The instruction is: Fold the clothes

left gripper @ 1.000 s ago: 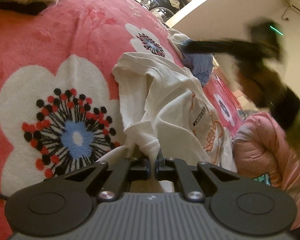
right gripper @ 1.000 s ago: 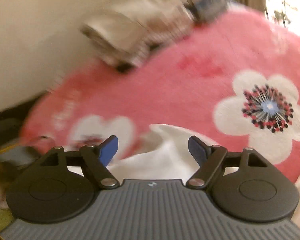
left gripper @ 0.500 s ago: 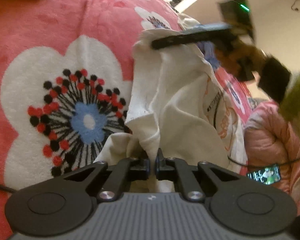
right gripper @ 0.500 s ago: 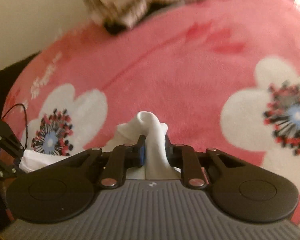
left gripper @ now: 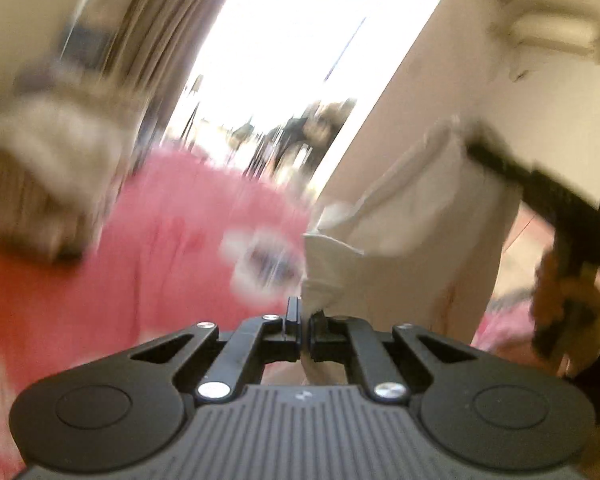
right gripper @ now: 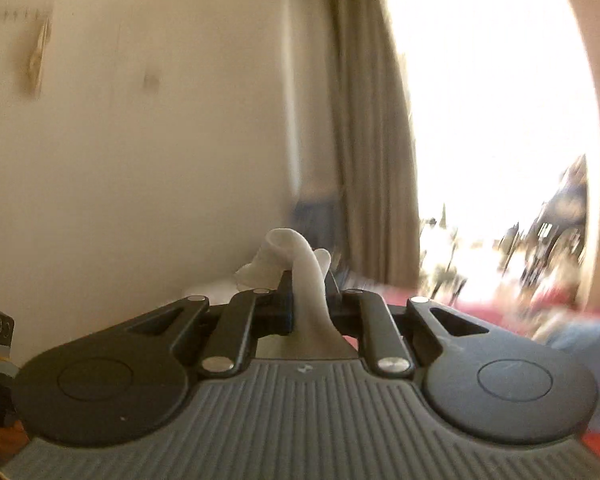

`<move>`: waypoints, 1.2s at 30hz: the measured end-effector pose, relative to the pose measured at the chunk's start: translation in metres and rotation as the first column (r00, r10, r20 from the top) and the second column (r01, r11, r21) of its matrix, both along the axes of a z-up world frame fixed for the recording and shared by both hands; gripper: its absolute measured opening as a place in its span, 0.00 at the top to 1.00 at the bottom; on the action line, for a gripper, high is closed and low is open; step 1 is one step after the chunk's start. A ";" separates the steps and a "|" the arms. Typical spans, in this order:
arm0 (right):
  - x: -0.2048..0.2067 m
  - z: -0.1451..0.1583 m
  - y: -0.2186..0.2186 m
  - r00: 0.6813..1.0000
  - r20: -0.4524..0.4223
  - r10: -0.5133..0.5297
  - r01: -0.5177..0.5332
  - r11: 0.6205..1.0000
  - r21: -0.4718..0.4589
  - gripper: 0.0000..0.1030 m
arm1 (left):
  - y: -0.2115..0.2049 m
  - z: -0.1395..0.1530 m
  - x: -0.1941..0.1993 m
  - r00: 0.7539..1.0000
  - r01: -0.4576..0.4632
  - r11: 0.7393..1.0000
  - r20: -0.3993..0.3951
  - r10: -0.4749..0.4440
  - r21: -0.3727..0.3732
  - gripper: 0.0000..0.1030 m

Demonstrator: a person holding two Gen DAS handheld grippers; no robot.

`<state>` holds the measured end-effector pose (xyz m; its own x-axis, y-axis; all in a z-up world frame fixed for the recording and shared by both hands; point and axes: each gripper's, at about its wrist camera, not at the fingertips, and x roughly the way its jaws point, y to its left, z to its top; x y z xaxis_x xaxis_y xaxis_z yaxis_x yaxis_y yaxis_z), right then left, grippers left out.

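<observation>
A white T-shirt (left gripper: 412, 232) hangs in the air, stretched between both grippers above the pink flowered blanket (left gripper: 160, 240). My left gripper (left gripper: 304, 312) is shut on one bunched edge of the shirt. In the left wrist view the right gripper (left gripper: 476, 148) holds the shirt's other upper corner, higher and to the right. In the right wrist view my right gripper (right gripper: 308, 280) points level at the wall, its jaws pinched on a twisted roll of the white T-shirt (right gripper: 296, 252). Both views are blurred by motion.
A pile of beige clothes (left gripper: 48, 160) lies on the blanket at the left. A grey curtain (right gripper: 372, 140) hangs beside a bright window (right gripper: 492, 100). A person's hand (left gripper: 568, 300) carries the right gripper. An air conditioner (left gripper: 552, 36) is mounted high on the wall.
The right gripper closed on the shirt's far edge. Both grippers then rose and lifted the shirt off the blanket. Both views now tilt up toward the wall and window.
</observation>
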<state>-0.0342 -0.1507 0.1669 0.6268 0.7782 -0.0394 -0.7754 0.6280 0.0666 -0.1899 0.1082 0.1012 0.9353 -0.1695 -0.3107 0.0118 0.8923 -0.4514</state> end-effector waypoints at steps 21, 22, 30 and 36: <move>-0.116 0.192 -0.095 0.922 0.327 -0.207 0.114 0.953 0.281 0.95 | -0.051 0.265 -0.071 0.847 0.036 0.976 0.512 -0.145 0.217 0.96; -0.120 0.194 -0.098 0.919 0.334 -0.211 0.114 0.951 0.288 0.95 | -0.053 0.268 -0.077 0.841 0.039 0.976 0.521 -0.147 0.213 0.96; -0.168 0.216 -0.106 0.868 0.451 -0.205 0.069 0.952 0.298 0.95 | -0.055 0.291 -0.123 0.792 0.150 0.974 0.569 -0.221 0.170 0.96; -0.205 0.223 -0.123 0.801 0.551 -0.237 0.081 0.953 0.292 0.95 | -0.058 0.293 -0.144 0.757 0.234 0.959 0.588 -0.284 0.162 0.96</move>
